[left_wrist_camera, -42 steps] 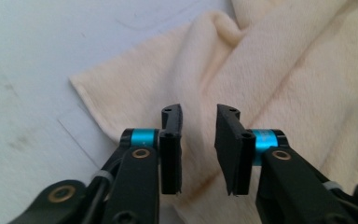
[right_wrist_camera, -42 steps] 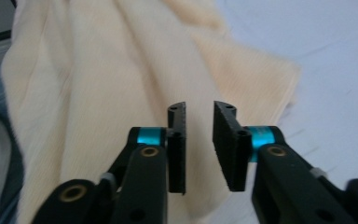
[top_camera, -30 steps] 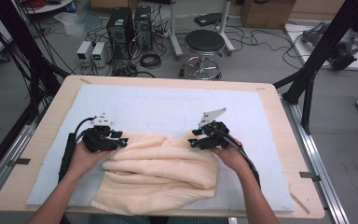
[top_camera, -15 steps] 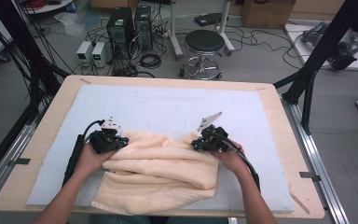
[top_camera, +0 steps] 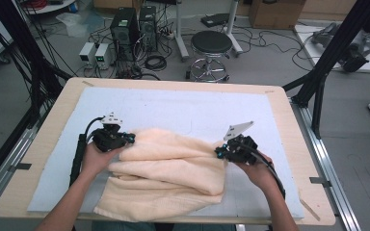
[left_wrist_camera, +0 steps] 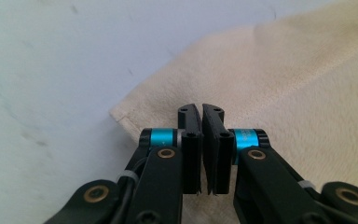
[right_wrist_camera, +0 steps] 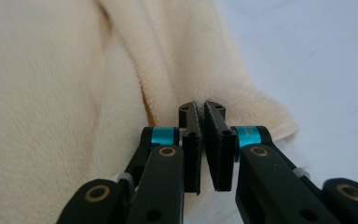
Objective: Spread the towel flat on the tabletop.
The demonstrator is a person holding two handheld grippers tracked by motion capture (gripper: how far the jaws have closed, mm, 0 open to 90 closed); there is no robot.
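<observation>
Both tongs, left (top_camera: 125, 138) and right (top_camera: 220, 152), had closed on the towel (top_camera: 171, 173) corners mid-surface; lifting them evenly together would keep the fold square.

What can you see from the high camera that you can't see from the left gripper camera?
The high view takes in the whole wooden table, the stool and computers on the floor behind it, both hands, and the right gripper pinching the towel's right edge. The left gripper view gets close: the left gripper has its jaws shut on a corner of the towel, with the hem and fuzzy weave visible. Both share the cream towel, the pale blue mat under it, and the left gripper.
</observation>
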